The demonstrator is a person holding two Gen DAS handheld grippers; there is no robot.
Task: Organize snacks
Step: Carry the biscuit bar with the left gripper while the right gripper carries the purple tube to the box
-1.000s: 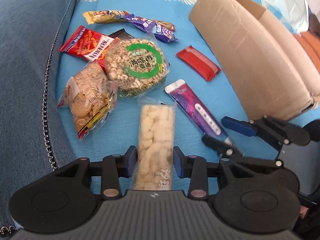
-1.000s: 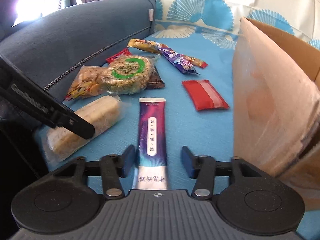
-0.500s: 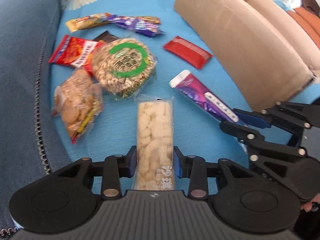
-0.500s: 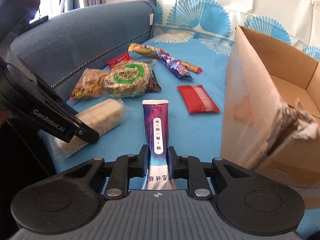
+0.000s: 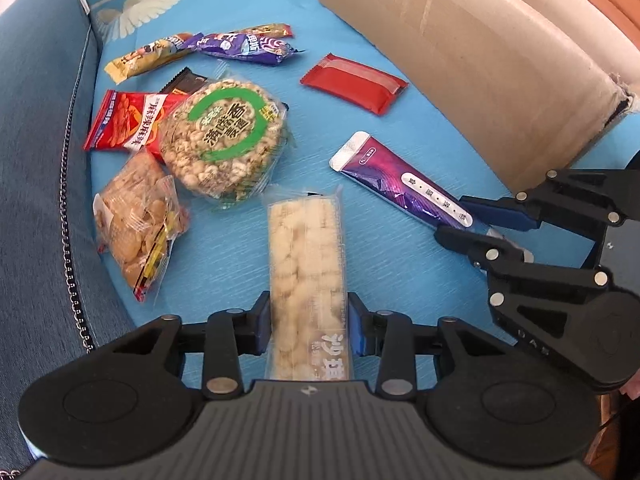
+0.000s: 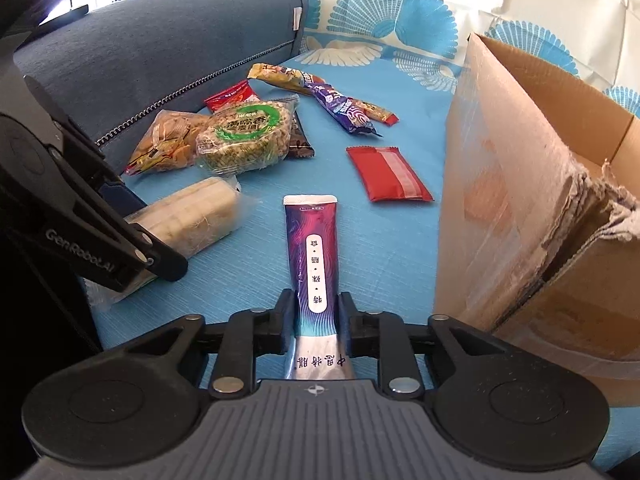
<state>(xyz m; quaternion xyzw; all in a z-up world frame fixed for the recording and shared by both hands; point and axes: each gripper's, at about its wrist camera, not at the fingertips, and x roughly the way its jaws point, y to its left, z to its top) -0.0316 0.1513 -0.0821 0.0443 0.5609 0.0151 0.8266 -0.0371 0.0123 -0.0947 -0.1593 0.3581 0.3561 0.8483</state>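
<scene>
My left gripper (image 5: 309, 318) is shut on a long pale rice-cracker bar (image 5: 305, 264) in clear wrap, held above the blue sofa cover; the bar also shows in the right wrist view (image 6: 188, 220). My right gripper (image 6: 313, 312) is shut on a purple tube-shaped packet (image 6: 314, 252), which also shows in the left wrist view (image 5: 404, 182), held low next to the cardboard box (image 6: 532, 184).
Loose snacks lie ahead: a round puffed-grain cake (image 5: 224, 140), a biscuit bag (image 5: 136, 220), a red chilli-snack packet (image 5: 124, 120), a flat red packet (image 5: 354, 82), and purple (image 5: 244, 46) and yellow (image 5: 148, 58) bars. A grey sofa back (image 5: 36, 160) runs along the left.
My right gripper closed on the purple packet and lifted it. My left gripper rose with the cracker bar held, so both views look from higher up.
</scene>
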